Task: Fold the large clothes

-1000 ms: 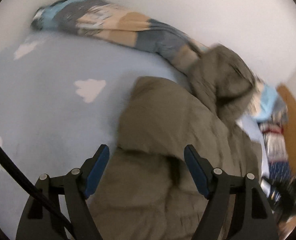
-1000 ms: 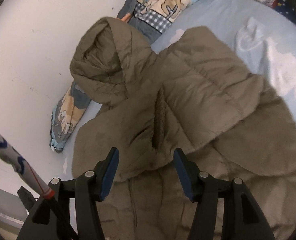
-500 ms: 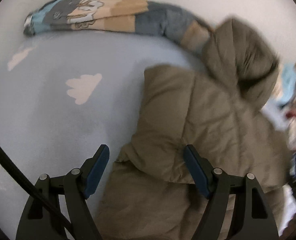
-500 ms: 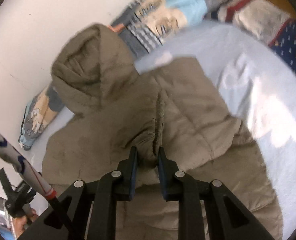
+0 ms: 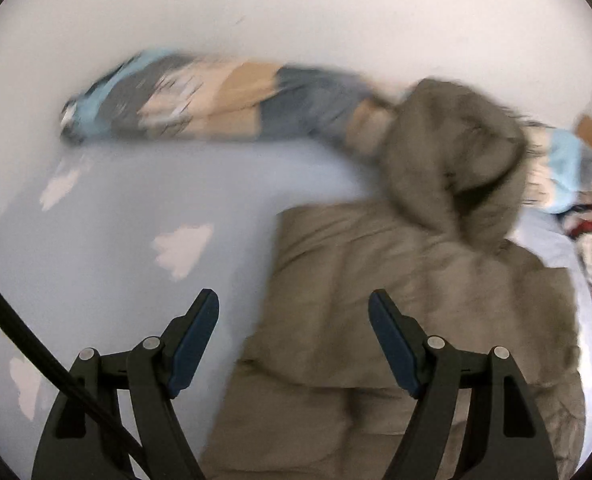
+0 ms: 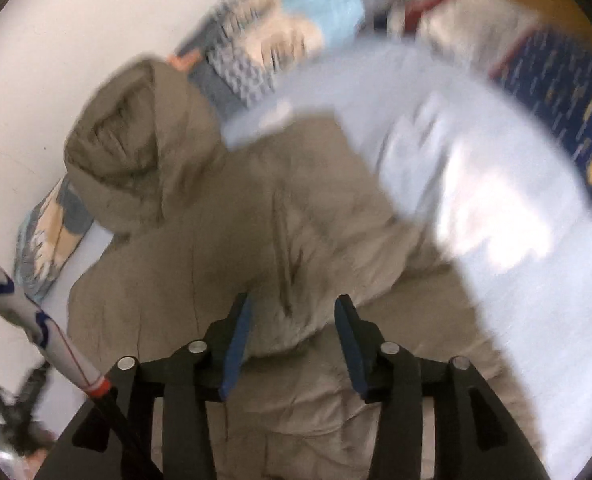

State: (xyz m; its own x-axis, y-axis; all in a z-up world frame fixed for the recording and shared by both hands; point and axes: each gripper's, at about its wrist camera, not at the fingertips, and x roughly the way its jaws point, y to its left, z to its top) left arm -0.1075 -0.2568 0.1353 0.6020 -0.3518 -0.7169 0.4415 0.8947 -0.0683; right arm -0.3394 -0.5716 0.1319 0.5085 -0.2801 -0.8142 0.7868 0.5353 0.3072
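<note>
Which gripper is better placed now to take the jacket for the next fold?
Probably the right gripper: open, with the jacket centred between its fingers. The left gripper, also open, straddles the jacket's edge and the bedsheet.

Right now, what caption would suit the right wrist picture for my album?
Open right gripper poised over an olive hooded puffer jacket spread on a light blue bed sheet, motion-blurred.
</note>
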